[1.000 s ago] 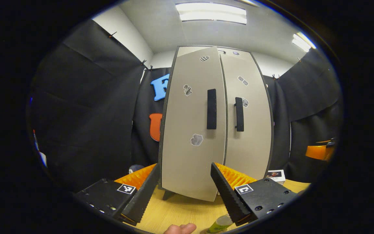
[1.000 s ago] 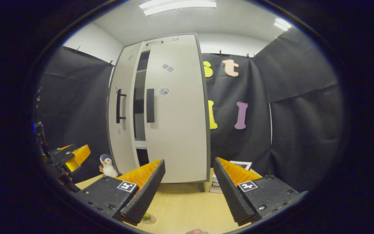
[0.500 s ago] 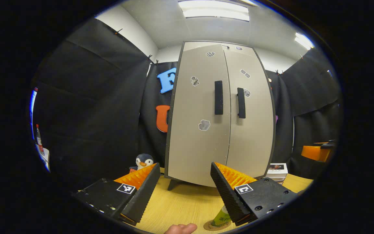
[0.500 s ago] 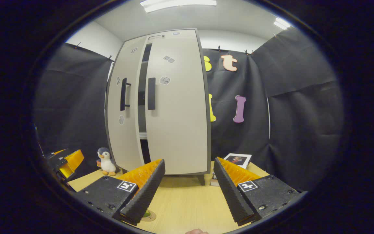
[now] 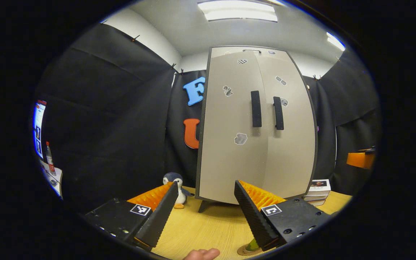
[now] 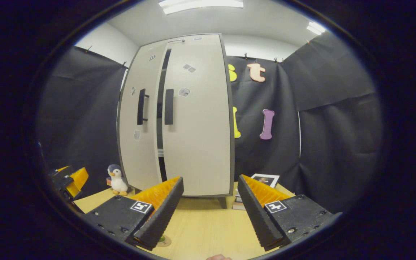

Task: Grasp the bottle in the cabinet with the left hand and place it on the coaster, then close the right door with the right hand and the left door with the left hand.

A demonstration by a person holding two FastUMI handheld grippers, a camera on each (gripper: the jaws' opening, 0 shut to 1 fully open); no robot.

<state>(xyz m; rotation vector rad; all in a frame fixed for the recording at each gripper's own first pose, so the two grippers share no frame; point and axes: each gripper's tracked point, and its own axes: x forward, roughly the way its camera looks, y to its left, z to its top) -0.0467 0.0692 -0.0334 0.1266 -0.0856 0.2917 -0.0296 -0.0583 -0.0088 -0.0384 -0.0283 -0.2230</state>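
Both claws, left [image 5: 203,211] and right [image 6: 209,209], gape empty; the left door [image 6: 138,122] stands ajar and, unpushed, may not latch.

Bright ceiling panels [image 5: 238,11] glare at twelve o'clock; fisheye bends the cabinet [image 6: 193,119] edges; soft shadow beneath; focus stays sharp.

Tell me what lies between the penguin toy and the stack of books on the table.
In the right gripper view, the cabinet stands between the penguin toy and the stack of books on the table.
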